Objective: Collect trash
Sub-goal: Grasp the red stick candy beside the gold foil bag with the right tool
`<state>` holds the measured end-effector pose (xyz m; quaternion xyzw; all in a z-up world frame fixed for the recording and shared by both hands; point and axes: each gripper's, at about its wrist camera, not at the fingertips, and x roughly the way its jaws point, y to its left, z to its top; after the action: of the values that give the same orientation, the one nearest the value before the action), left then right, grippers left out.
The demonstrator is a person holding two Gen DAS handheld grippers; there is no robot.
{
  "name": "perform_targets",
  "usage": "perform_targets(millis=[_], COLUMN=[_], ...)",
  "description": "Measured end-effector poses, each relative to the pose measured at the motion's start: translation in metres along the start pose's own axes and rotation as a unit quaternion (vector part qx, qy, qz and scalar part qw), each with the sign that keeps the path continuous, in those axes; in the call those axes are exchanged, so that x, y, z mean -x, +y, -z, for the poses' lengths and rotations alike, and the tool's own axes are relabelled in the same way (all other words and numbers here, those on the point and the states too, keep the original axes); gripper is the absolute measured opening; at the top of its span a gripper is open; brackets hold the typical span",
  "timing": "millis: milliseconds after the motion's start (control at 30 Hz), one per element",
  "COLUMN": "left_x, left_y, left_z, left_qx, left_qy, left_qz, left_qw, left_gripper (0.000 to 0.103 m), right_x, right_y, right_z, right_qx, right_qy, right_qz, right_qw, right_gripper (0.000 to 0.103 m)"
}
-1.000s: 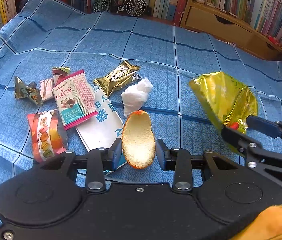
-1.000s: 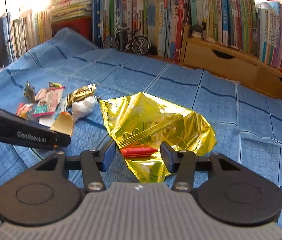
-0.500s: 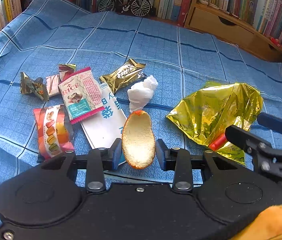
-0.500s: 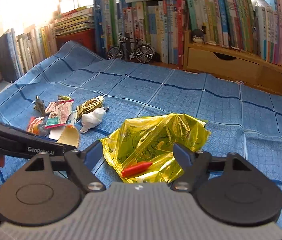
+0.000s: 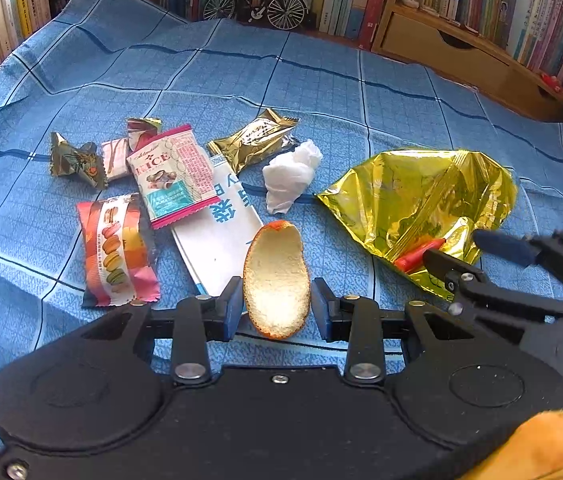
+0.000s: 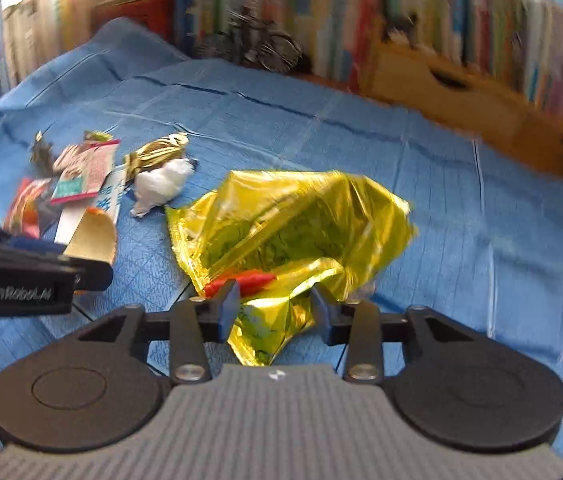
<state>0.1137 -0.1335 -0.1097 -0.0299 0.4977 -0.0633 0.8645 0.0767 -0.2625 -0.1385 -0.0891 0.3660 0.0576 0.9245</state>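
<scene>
A blue checked cloth (image 5: 361, 92) is spread across the frame; wrappers (image 5: 173, 176) and a tissue (image 5: 287, 176) are scattered centre-left, a gold bag (image 5: 421, 192) at right.

Strong daylight washes the upper left corner white in the right wrist view, which is smeared with motion blur, bookshelves (image 6: 461, 20) worst. The left wrist view stays sharp; the gold bag (image 5: 421, 196) glares. Fisheye bends both edges.

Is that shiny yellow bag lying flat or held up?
Lying crumpled on the blue cloth; the yellow bag has its near edge between the right tool's fingers.
</scene>
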Motion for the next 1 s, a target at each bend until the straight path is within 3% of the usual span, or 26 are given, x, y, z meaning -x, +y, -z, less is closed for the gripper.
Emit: perform_targets(millis=[100,167,433,767,833,900,933,1000], left_x=[0.000,0.001,0.003,0.003,0.003,0.003,0.003,0.003], left_y=[0.002,0.003,0.008,0.010,0.010,0.010,0.010,0.011], left_z=[0.001,0.002,0.006,0.009,0.009,0.008,0.009,0.008], left_qx=[0.006,0.007,0.012,0.016,0.016,0.016,0.017,0.018], left_qy=[0.000,0.000,0.003,0.004,0.004,0.003,0.003,0.003], left_qz=[-0.002,-0.002,-0.007,-0.005,-0.005,-0.005,-0.005,-0.004], left_qw=[1.0000,1.0000,0.9999,0.9998,0.9998,0.9998,0.9998,0.9998], left_gripper=[0.034,0.034,0.034,0.034,0.034,0.034,0.034,0.034], right_x=[0.009,0.010,-0.012,-0.018,-0.019,-0.017,-0.015,-0.010], right_y=[0.021,0.028,0.022,0.031,0.033,0.034,0.035,0.035], right_z=[0.000,0.000,-0.007,-0.008,-0.007,-0.007,-0.006,-0.005], right_qx=[0.079,0.098,0.060,0.100,0.114,0.115,0.117,0.109], right_qy=[-0.031,-0.035,0.012,0.019,0.019,0.018,0.019,0.015], right_qz=[0.028,0.032,0.018,0.005,-0.001,-0.014,-0.019,-0.027], right_qw=[0.996,0.994,0.998,0.995,0.993,0.993,0.993,0.994], right_gripper=[0.065,0.065,0.065,0.067,0.053,0.019,0.014,0.014])
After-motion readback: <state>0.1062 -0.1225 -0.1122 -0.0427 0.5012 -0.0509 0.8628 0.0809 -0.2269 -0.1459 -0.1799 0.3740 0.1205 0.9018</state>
